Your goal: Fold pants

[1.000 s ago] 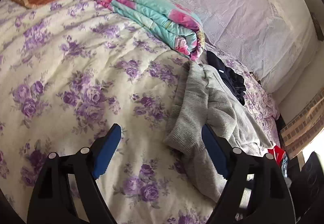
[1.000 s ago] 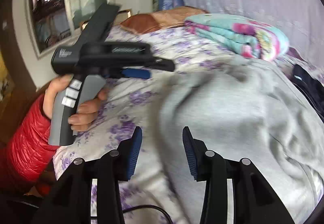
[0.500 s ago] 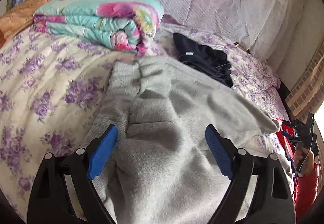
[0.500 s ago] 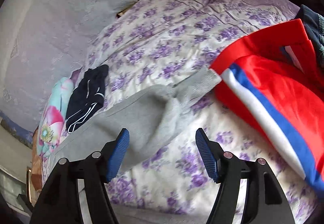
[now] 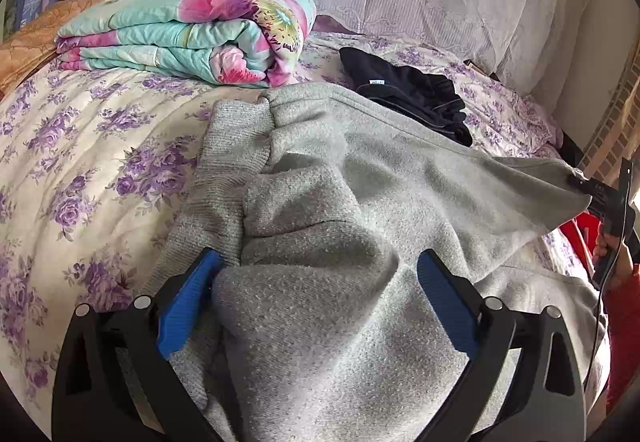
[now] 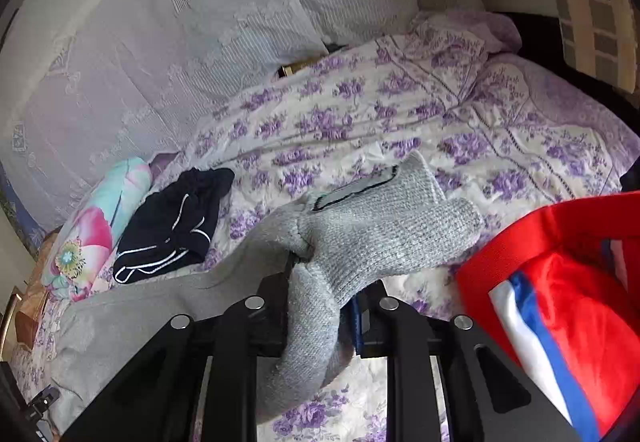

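Grey sweatpants [image 5: 360, 178] lie crumpled across the purple-flowered bedspread [image 5: 80, 162]. My left gripper [image 5: 318, 298] hovers over their bunched near end. Its jaws are opening wide, a hump of grey cloth lies loose between the blue pads [image 5: 188, 298], and nothing is gripped. My right gripper [image 6: 320, 294] is closing on the ribbed end of the sweatpants [image 6: 384, 226], and the cloth is pinched and gathered between its fingers. In the left wrist view the right gripper [image 5: 600, 194] shows at the far right, holding that end lifted off the bed.
A folded floral quilt [image 5: 192, 34] and dark shorts [image 5: 408, 94] lie behind the pants. A red jacket with blue and white stripes [image 6: 560, 302] lies to the right of the right gripper. An orange pillow [image 5: 28, 38] is at far left. A lace-covered wall [image 6: 160, 42] backs the bed.
The left gripper swung from bare bedspread to over the pants and widened. The right gripper moved from the pants' middle to their ribbed end and closed on it.
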The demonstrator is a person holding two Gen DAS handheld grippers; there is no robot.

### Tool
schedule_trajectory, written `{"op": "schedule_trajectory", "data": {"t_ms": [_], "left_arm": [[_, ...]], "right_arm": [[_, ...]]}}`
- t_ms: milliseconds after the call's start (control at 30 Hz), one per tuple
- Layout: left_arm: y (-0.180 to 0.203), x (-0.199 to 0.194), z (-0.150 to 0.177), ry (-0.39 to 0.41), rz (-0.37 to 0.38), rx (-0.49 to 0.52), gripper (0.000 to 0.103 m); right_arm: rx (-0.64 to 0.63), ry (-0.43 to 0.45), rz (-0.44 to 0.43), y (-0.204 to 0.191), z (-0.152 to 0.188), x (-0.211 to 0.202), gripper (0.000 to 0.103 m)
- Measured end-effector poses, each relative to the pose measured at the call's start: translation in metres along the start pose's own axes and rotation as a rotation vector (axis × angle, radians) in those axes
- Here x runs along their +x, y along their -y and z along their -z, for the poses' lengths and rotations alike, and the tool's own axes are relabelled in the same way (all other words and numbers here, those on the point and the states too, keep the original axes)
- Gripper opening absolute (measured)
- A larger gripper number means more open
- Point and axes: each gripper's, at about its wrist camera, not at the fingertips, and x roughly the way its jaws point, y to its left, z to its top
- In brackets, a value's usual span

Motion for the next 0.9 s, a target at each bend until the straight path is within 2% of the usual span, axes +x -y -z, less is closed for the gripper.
{"op": "schedule_trajectory", "data": {"t_ms": [33, 67, 100, 133, 167, 267, 333, 433, 500, 533, 633, 667, 733, 767, 833, 867, 900], "left_arm": [[0.000, 0.000, 0.000, 0.001, 0.003, -0.004, 0.096], [0.000, 0.000, 0.000, 0.000, 0.000, -0.002, 0.096], [0.002, 0.000, 0.000, -0.001, -0.007, 0.005, 0.096], [0.003, 0.001, 0.001, -0.002, -0.016, 0.014, 0.096], [0.005, 0.002, 0.001, -0.002, -0.024, 0.023, 0.096], [0.006, 0.002, 0.001, -0.003, -0.029, 0.028, 0.096], [0.004, 0.002, 0.001, -0.002, -0.023, 0.023, 0.096], [0.004, 0.002, 0.001, -0.002, -0.025, 0.025, 0.096], [0.004, 0.002, 0.002, -0.002, -0.027, 0.027, 0.096], [0.004, 0.002, 0.002, -0.001, -0.025, 0.026, 0.096], [0.003, 0.001, 0.002, -0.001, -0.020, 0.023, 0.097], [0.003, 0.001, 0.002, -0.001, -0.019, 0.023, 0.097], [0.003, 0.001, 0.002, 0.001, -0.020, 0.023, 0.097], [0.003, -0.001, 0.002, 0.004, -0.019, 0.020, 0.097], [0.002, -0.005, 0.002, 0.019, -0.012, 0.008, 0.096], [0.001, -0.009, 0.002, 0.034, -0.005, -0.004, 0.097], [-0.002, -0.013, 0.002, 0.051, -0.003, -0.021, 0.097]], "right_arm": [[-0.005, -0.015, 0.039, 0.008, 0.001, 0.002, 0.024], [-0.017, -0.075, 0.117, 0.019, 0.005, 0.014, 0.041], [-0.030, -0.179, 0.190, 0.032, 0.013, 0.033, 0.051], [-0.028, -0.289, 0.231, 0.045, 0.023, 0.051, 0.048], [-0.014, -0.302, 0.195, 0.053, 0.032, 0.050, 0.048], [0.023, -0.219, 0.152, 0.051, 0.031, 0.021, 0.050], [0.036, -0.138, 0.177, 0.047, 0.027, -0.002, 0.050], [-0.083, -0.028, 0.204, 0.017, 0.024, -0.026, 0.050], [-0.214, -0.046, 0.183, -0.008, 0.031, -0.023, 0.059], [-0.262, -0.099, 0.151, -0.018, 0.038, -0.014, 0.061], [-0.277, -0.362, 0.108, -0.013, 0.070, 0.034, 0.066], [-0.279, -0.323, 0.092, -0.012, 0.073, 0.034, 0.067], [-0.241, -0.323, 0.106, -0.013, 0.067, 0.028, 0.065], [-0.219, -0.287, 0.131, -0.017, 0.063, 0.018, 0.065], [-0.254, -0.185, 0.088, -0.039, 0.058, -0.007, 0.066], [-0.294, -0.154, 0.053, -0.053, 0.059, -0.017, 0.070], [-0.324, -0.141, 0.027, -0.067, 0.061, -0.022, 0.080]]}}
